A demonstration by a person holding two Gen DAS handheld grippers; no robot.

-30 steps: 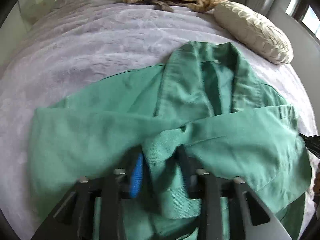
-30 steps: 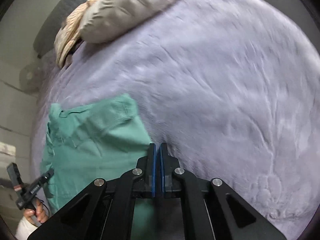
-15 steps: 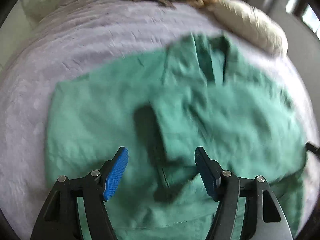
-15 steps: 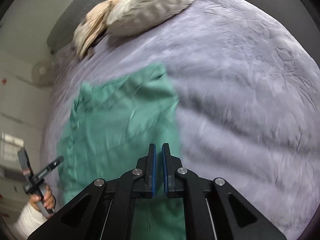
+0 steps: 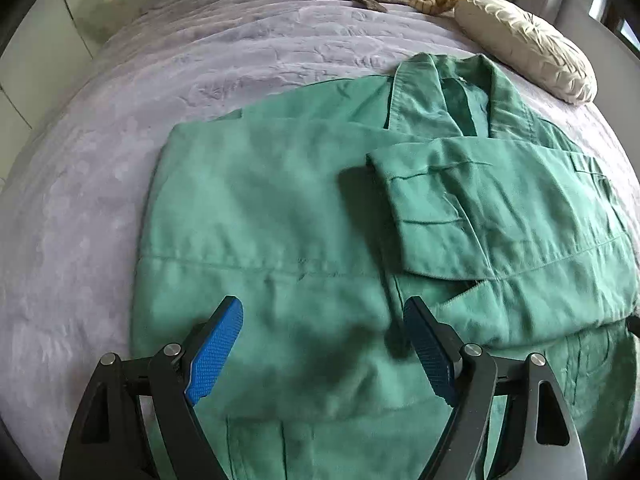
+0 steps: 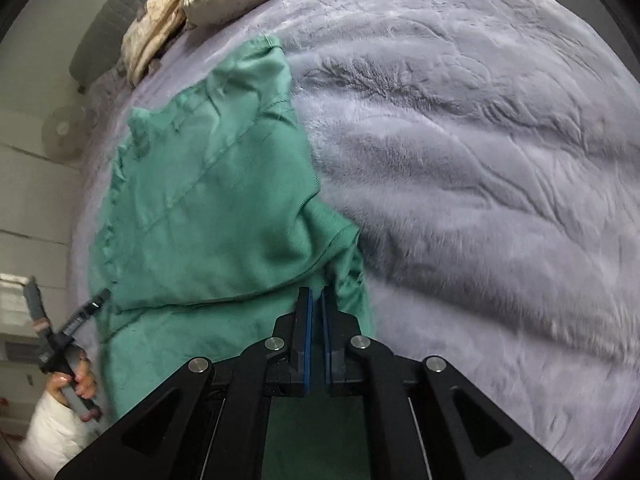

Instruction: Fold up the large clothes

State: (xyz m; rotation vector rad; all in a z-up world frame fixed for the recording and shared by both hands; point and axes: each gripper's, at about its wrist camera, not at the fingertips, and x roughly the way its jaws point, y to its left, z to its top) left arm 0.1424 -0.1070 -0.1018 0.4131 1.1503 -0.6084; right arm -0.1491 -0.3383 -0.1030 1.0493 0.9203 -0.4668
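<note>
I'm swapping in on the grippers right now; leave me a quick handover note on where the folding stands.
Left gripper: open, empty, above the green jacket.
Right gripper: nearly closed at the jacket's right edge; whether it pinches cloth is unclear.
Jacket lies on the purple bedspread, collar toward the pillow.
Done: both sleeves folded in across the body.
Left: probably fold the hem up toward the collar.

Left wrist cam: close above the jacket (image 5: 320,220), facing the pillow (image 5: 524,60). Right wrist cam: low at the jacket's edge, facing across the bed (image 6: 480,160). Both share jacket, bed, pillow.
</note>
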